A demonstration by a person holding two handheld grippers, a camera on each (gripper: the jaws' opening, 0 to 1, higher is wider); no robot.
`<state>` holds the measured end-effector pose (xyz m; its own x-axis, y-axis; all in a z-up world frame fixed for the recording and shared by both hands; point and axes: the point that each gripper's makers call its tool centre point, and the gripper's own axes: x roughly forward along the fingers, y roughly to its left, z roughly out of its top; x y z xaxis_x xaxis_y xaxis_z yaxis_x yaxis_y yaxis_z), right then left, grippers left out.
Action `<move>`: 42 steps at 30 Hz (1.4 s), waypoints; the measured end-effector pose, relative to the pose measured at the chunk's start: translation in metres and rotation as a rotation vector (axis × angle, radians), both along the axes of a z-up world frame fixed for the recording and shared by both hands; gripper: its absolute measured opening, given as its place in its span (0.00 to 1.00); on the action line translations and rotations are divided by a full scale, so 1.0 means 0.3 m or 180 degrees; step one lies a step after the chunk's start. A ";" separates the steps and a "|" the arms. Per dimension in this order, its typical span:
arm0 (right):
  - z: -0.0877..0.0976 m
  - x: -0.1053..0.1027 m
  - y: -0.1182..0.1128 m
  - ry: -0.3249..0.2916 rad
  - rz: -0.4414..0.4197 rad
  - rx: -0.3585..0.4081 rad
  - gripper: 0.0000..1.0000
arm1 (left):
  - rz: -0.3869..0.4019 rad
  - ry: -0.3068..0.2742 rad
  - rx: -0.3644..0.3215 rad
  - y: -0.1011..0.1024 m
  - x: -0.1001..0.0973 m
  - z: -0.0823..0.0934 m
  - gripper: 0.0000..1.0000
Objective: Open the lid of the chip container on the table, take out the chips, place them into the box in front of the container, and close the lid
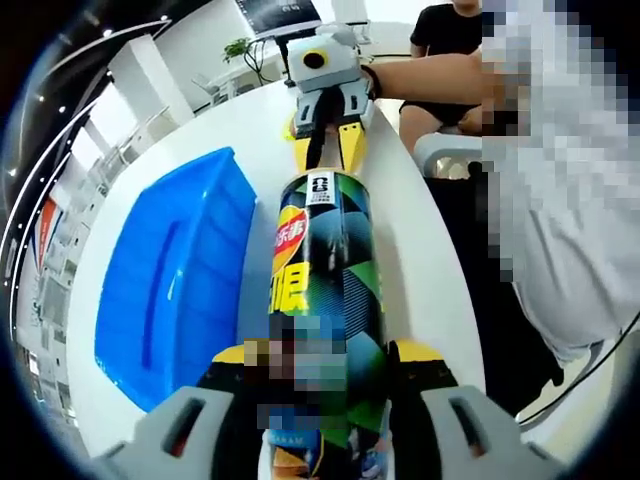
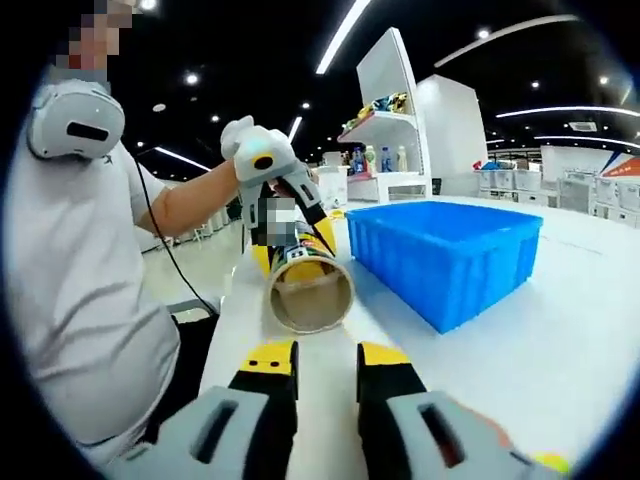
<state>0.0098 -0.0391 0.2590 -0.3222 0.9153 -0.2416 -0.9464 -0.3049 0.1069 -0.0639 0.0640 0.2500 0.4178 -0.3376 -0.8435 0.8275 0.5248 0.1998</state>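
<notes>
A green and black chip can with a yellow logo lies lengthwise along my left gripper, whose jaws are shut on its lower body. In the right gripper view the can's round mouth faces me with no lid on it and shows a brown inside. The left gripper holds the can from behind. My right gripper is open just in front of that mouth, with nothing between its yellow-tipped fingers. It also appears at the can's far end as the right gripper. The blue box stands beside the can.
The white table runs under both grippers, and the blue box stands to the right of the can. The person's white-shirted body is close at the table's edge. Another person in black sits beyond the table. Shelves stand far behind.
</notes>
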 end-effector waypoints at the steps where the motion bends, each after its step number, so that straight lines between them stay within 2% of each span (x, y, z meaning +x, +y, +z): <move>1: 0.008 -0.003 -0.005 0.0001 -0.0002 0.0024 0.26 | 0.0001 0.0000 0.0000 0.001 0.000 0.000 0.49; 5: 0.029 -0.014 -0.016 0.0014 -0.0057 0.0109 0.32 | 0.0007 -0.0015 -0.0001 0.006 0.000 0.000 0.49; 8: 0.020 -0.039 -0.018 0.0000 -0.0038 0.0109 0.38 | 0.0003 -0.0038 -0.0010 0.009 0.000 0.001 0.49; 15: 0.001 -0.079 -0.013 -0.0058 0.0064 0.0070 0.44 | 0.0002 -0.0053 -0.0014 0.013 0.001 0.002 0.49; 19: 0.011 -0.074 -0.003 -0.0094 0.0024 0.0095 0.44 | -0.0012 -0.0086 0.0012 0.015 0.001 0.002 0.49; 21: 0.034 -0.054 0.010 -0.0095 -0.0121 0.0172 0.37 | -0.0008 -0.0091 0.0001 0.015 0.002 0.003 0.49; 22: 0.046 -0.052 0.013 0.0036 -0.0172 0.0183 0.32 | -0.0007 -0.0091 0.0001 0.016 0.002 0.003 0.49; 24: 0.086 -0.075 0.016 0.0502 -0.0142 0.0224 0.25 | -0.0009 -0.0085 0.0010 0.016 0.003 0.002 0.49; 26: 0.121 -0.086 0.028 0.1288 -0.0207 0.0115 0.26 | -0.0010 -0.0077 0.0019 0.016 0.003 0.002 0.49; 27: 0.112 -0.073 0.037 0.1588 -0.0341 -0.0050 0.26 | -0.0011 -0.0075 0.0020 0.016 0.003 0.002 0.49; 29: 0.135 -0.056 0.058 0.1820 -0.0421 0.0066 0.24 | -0.0011 -0.0075 0.0020 0.017 0.003 0.001 0.49; 31: 0.135 -0.046 0.067 0.2073 -0.0512 -0.0017 0.21 | -0.0015 -0.0077 0.0022 0.016 0.003 0.002 0.49; 32: 0.122 -0.043 0.072 0.2324 -0.0601 -0.0169 0.18 | -0.0017 -0.0077 0.0024 0.016 0.003 0.002 0.49; 34: 0.102 -0.041 0.086 0.2524 -0.0702 -0.0327 0.16 | -0.0016 -0.0073 0.0022 0.016 0.004 0.002 0.49; 35: 0.090 -0.050 0.087 0.2583 -0.0687 -0.0433 0.15 | -0.0017 -0.0072 0.0024 0.016 0.004 0.001 0.49; 36: 0.123 -0.058 0.101 0.2684 -0.0602 -0.0252 0.15 | -0.0017 -0.0070 0.0029 0.016 0.004 0.001 0.49; 38: 0.123 -0.078 0.106 0.3066 -0.0543 -0.0401 0.15 | -0.0017 -0.0070 0.0029 0.016 0.004 0.001 0.49; 39: 0.118 -0.072 0.112 0.3122 -0.0591 -0.0413 0.15 | -0.0017 -0.0073 0.0029 0.016 0.004 0.001 0.49; 42: 0.085 -0.064 0.128 0.3063 -0.0669 -0.0525 0.12 | -0.0015 -0.0083 0.0020 0.015 0.004 0.001 0.49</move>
<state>-0.0095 -0.0008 0.2845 -0.2828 0.9548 -0.0920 -0.4676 -0.0535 0.8823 -0.0627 0.0685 0.2504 0.4380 -0.3343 -0.8345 0.8244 0.5196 0.2246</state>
